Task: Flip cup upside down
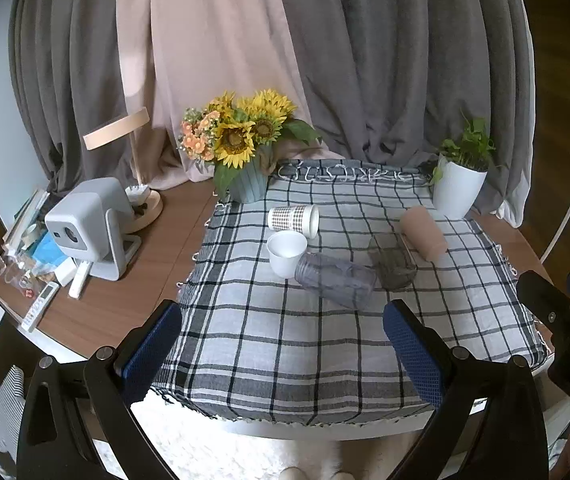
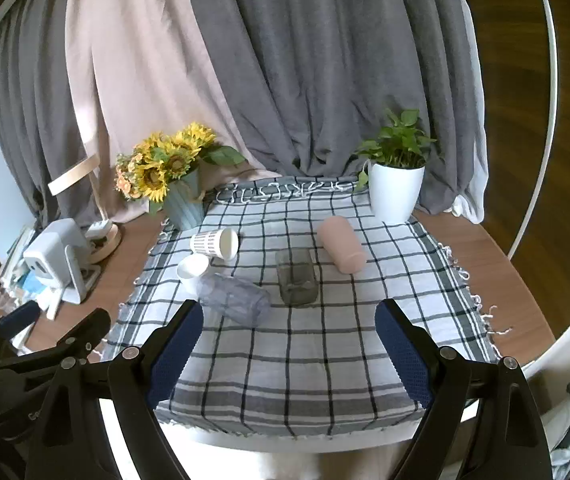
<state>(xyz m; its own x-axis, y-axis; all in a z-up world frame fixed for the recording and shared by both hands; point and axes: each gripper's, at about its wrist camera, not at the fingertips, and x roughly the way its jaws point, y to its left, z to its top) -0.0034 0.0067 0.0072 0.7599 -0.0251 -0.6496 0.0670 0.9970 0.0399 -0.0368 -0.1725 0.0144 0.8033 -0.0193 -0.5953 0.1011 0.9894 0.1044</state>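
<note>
Several cups sit on a checked cloth. A white cup stands upright, mouth up. A patterned white cup, a clear bluish cup, a dark glass cup and a pink cup lie on their sides. My left gripper is open and empty, near the cloth's front. My right gripper is open and empty, near the front too.
A sunflower vase stands at the cloth's back left, a white plant pot at the back right. A grey projector, a lamp and remotes lie on the wooden table at left. Curtains hang behind.
</note>
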